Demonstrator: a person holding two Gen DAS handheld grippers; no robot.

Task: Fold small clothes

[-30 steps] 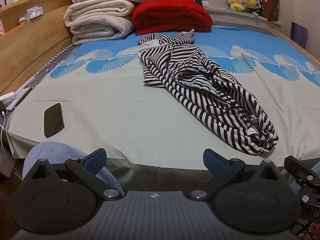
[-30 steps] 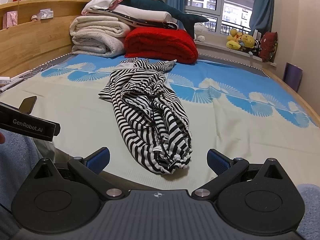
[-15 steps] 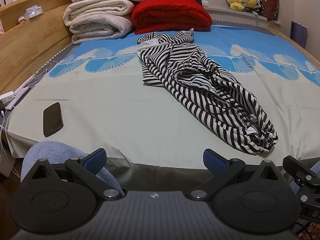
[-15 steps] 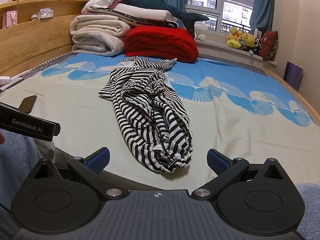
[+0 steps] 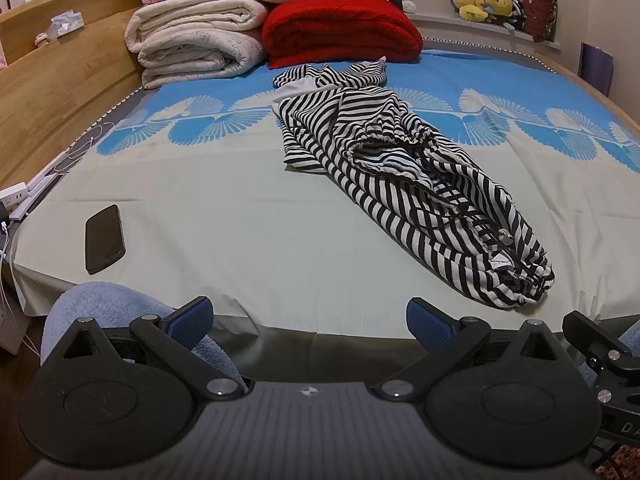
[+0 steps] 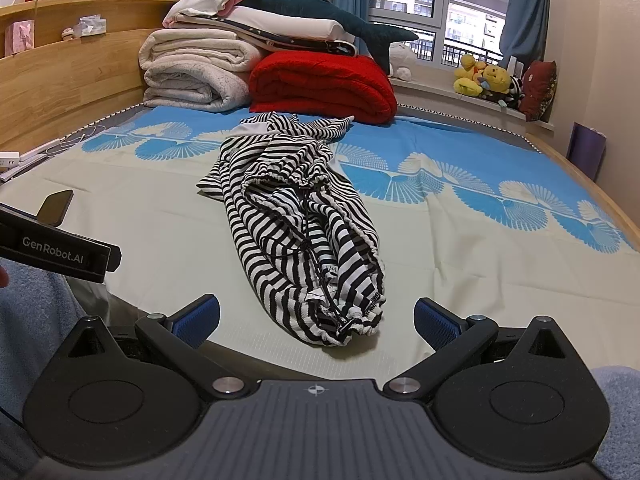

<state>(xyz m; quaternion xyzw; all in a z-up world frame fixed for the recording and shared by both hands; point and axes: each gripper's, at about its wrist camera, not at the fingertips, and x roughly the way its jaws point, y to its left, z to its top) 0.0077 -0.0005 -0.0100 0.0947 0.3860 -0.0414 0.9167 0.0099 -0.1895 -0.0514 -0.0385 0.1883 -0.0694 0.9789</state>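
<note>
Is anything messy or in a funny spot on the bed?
Yes. The striped garment lies crumpled and bunched in a long heap, not flat. A black phone also sits near the bed's edge, beside where the folding happens.

Bed (image 5: 224, 216), pale green sheet, blue fan-print band toward 12 o'clock; wooden frame along 9 o'clock side. Striped garment (image 5: 404, 184) lies crumpled, running from centre toward 4 o'clock. Black phone (image 5: 103, 239) flat at 8 o'clock, well apart. Rolled white blankets (image 5: 192, 48) and red quilt (image 5: 340, 28) stacked at 12 o'clock, touching.
</note>
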